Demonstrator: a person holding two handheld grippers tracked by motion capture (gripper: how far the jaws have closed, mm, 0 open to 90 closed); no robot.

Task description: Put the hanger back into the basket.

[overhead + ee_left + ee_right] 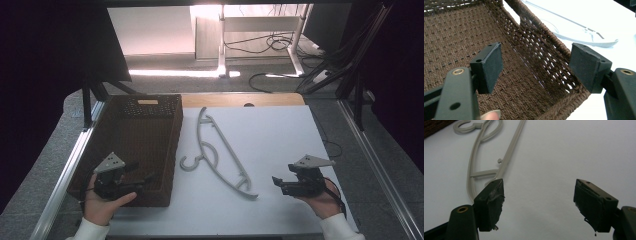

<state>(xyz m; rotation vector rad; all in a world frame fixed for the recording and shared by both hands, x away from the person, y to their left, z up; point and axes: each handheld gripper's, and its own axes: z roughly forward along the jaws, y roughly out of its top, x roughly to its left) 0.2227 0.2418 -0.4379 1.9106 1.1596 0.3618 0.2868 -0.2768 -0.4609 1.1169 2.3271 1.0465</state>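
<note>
Surface (pixel 280 135): white, flat, carrying every item listed.
Basket (pixel 165 145): brown, woven, rectangular, at the left of the surface, nothing inside.
Hanger (pixel 222 152): pale grey plastic, lying flat just right of the basket, hook end nearest the basket wall, apart from both grippers.
Left gripper (pixel 142 181): held over the basket's near right corner; fingers (pixel 492 66) spread wide, holding nothing.
Right gripper (pixel 276 182): just above the surface, right of the hanger's near end; fingers (pixel 491 202) apart, nothing between them.
</note>
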